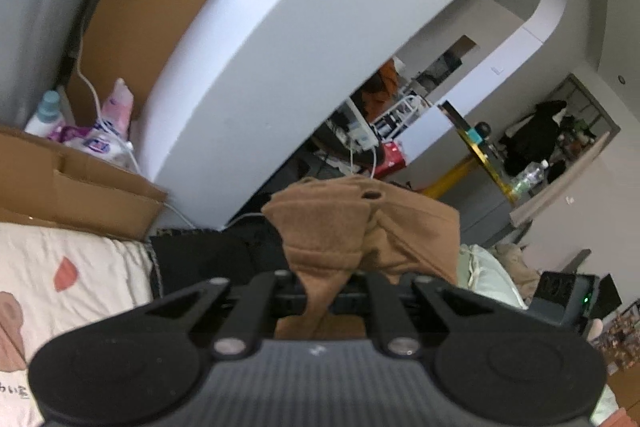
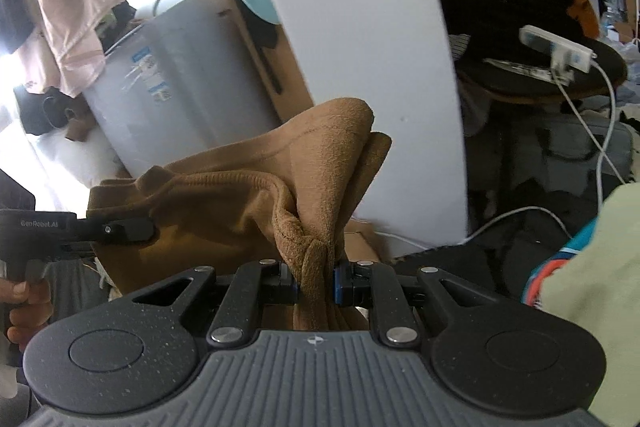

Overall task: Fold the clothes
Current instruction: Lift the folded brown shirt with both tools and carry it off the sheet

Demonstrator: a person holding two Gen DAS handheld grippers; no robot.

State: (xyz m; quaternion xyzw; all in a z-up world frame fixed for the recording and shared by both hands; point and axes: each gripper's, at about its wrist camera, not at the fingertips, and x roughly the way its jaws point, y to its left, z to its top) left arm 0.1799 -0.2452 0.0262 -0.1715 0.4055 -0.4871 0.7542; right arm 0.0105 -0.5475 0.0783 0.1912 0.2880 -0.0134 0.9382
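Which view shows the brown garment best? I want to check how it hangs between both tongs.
The right wrist view: the brown garment stretches from the right tongs, shut on a bunched fold, to the left tongs pinching its far edge. The left wrist view shows only a crumpled bunch clamped in the left tongs.

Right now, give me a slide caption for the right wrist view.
Right gripper clamps a bunched brown garment held aloft, while the left gripper pinches its far edge.

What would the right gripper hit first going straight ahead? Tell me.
The right gripper is shut on the brown garment, whose bunched cloth fills the path just ahead. Beyond it, probably the white panel, though depth is unclear.
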